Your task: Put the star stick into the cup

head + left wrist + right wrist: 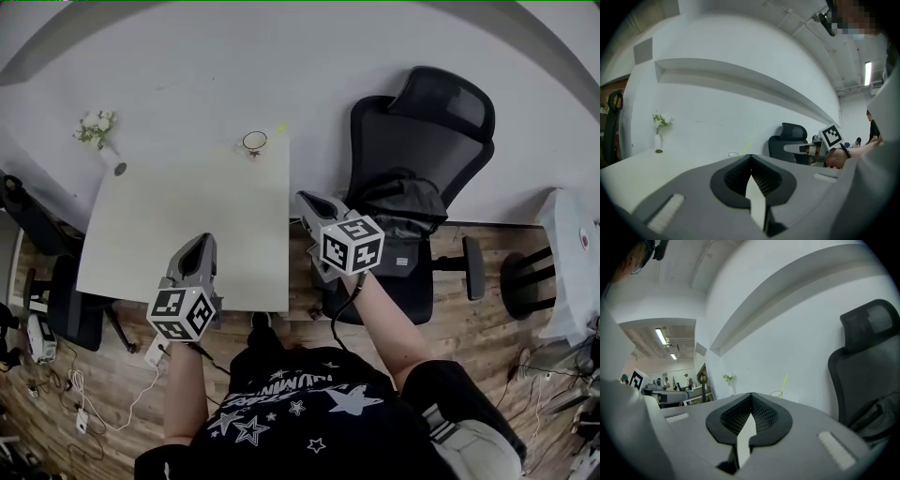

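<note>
Two grey hand-held grippers are hovering at the near edge of the white rectangular table (187, 220), well apart from the small clear round cup (254, 141) sitting at its far edge. The thin yellow-green star stick (784, 383) is showing right at that cup's rim, leaning up and to the right. It's looking as if it's standing in the cup, though it's too small to rule out that it's just behind it. Either way, I'm judging the cup light and easy to tip, so anything nearing it is wanting a slow, steady line. The left gripper (199, 242) is showing its jaws pressed together on nothing. The right gripper (307, 202) is matching it, jaws meeting and empty.
</note>
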A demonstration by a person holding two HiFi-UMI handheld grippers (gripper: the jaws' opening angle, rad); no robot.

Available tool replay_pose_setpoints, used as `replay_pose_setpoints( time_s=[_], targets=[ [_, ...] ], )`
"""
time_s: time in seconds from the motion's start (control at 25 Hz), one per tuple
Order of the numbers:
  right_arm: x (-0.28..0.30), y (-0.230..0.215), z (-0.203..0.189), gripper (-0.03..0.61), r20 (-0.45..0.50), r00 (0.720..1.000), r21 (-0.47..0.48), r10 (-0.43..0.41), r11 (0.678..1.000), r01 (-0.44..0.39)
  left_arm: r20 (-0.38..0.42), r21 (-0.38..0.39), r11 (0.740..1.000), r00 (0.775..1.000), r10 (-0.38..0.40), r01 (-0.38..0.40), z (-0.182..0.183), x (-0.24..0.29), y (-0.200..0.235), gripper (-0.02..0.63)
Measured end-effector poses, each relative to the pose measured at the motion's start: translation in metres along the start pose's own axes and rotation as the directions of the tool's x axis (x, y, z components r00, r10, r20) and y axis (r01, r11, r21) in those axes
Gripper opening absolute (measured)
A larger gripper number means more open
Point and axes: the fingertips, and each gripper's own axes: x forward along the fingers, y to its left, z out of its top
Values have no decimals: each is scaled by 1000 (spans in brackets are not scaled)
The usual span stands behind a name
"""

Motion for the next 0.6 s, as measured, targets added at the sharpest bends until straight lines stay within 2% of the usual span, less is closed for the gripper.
replay_pose_setpoints(
  time_s=[0.6],
  targets=[
    [-38, 8, -30, 14, -42, 998, 0, 49, 999, -49, 5, -30, 998, 998, 56, -56, -22, -34, -31, 3]
  ],
)
